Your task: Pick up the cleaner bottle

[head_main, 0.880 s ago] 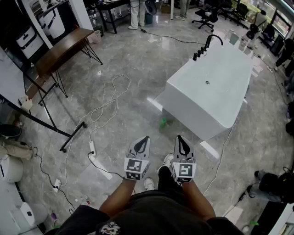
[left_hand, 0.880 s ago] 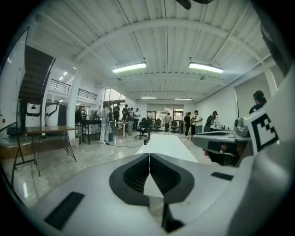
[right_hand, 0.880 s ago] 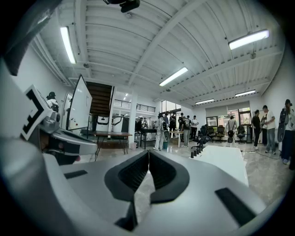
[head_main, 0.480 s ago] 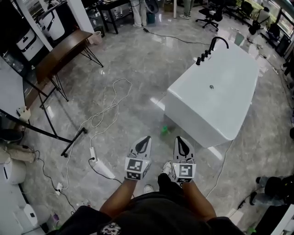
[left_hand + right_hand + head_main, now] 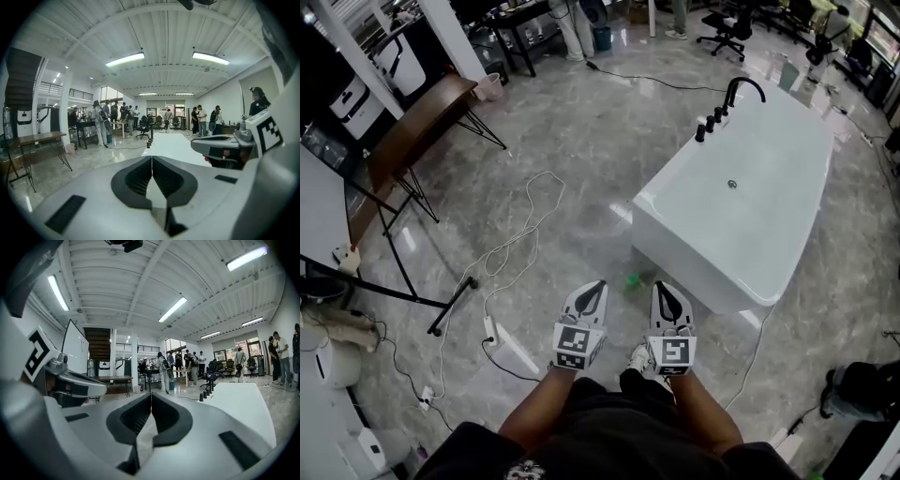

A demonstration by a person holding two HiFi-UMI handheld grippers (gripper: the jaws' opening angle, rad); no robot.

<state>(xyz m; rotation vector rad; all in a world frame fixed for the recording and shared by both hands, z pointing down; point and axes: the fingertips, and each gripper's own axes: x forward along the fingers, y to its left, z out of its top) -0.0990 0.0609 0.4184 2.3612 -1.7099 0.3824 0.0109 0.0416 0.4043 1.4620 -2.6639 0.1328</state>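
Both grippers are held out side by side over the grey marble floor [image 5: 581,141], close together but not touching. The left gripper [image 5: 597,285] has its jaws pressed together with nothing between them, and the right gripper [image 5: 660,286] is the same: pads meeting in a thin line, empty. The cleaner bottle [image 5: 632,279] is that little green thing on the floor at about 12 o'clock from the grippers, sitting between the two tips in the head view and just past them. It's too small to say if it's upright. It's right by the near corner of the big white bathtub [image 5: 769,216], which fills the 1 to 2 o'clock side, with a black faucet [image 5: 739,89] at its far end. A white cable [image 5: 521,223] snakes across the floor around 10 o'clock, and a wooden table [image 5: 417,117] stands further out that way.
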